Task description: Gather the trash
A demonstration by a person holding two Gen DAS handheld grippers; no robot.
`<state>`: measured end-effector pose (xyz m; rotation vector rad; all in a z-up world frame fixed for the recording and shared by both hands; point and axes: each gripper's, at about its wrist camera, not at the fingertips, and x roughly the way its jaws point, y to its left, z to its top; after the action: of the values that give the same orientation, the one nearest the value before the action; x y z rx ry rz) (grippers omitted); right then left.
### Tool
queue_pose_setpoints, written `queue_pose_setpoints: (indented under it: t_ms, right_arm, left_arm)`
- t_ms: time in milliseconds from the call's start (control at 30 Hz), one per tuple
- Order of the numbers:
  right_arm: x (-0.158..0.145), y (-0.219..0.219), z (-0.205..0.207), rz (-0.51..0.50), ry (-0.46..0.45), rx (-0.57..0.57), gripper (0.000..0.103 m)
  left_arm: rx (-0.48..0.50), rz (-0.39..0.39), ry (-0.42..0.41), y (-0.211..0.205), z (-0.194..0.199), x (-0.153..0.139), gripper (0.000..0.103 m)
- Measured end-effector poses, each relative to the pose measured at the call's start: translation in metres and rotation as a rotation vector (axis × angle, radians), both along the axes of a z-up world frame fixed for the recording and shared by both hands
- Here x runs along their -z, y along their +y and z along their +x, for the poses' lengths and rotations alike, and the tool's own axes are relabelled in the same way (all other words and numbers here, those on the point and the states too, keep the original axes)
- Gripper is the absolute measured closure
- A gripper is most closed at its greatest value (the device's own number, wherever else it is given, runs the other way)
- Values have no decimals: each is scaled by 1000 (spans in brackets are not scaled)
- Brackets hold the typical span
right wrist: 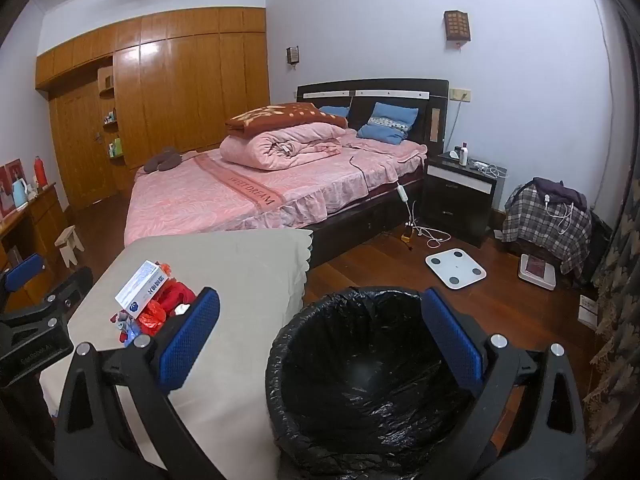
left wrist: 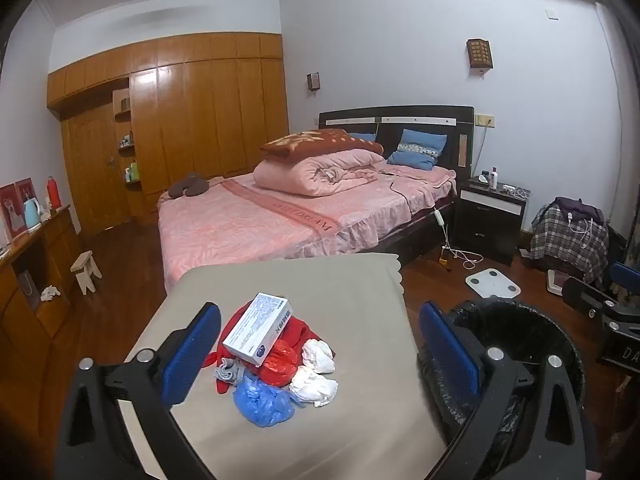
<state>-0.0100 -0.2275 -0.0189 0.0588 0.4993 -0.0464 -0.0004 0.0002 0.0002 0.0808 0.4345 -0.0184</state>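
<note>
Left hand-held gripper (left wrist: 320, 360) spread above crumpled white tissues (left wrist: 314, 374), blue plastic bag (left wrist: 262, 402), white medicine box (left wrist: 258, 328) on beige-clothed surface (left wrist: 340, 292), right hand-held gripper (right wrist: 320, 344) spread over black-lined round bin (right wrist: 360, 380).

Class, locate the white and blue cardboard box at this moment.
In the left wrist view, the white and blue cardboard box lies atop the trash pile on the beige cloth-covered table, resting on red fabric, left of the black-lined bin.

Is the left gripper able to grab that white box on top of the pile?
Probably yes. The left gripper is open and pointed at the pile, and the white box lies on top of the red cloth with nothing covering it or standing between.
</note>
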Motion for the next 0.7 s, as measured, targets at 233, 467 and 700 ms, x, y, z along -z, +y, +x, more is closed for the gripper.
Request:
queue_pose_setpoints:
  t_ms: [233,467,700]
  right_arm:
    - [0,0,0,0,-2,0,5]
    - [-1,1,0,-1,-3,0,5]
    - [-1,1,0,-2,-3,0,5]
  left_arm:
    - [2,2,5,0,0,0,6]
    - [0,1,6,0,0,0,6]
    - [0,-1,6,0,0,0,6]
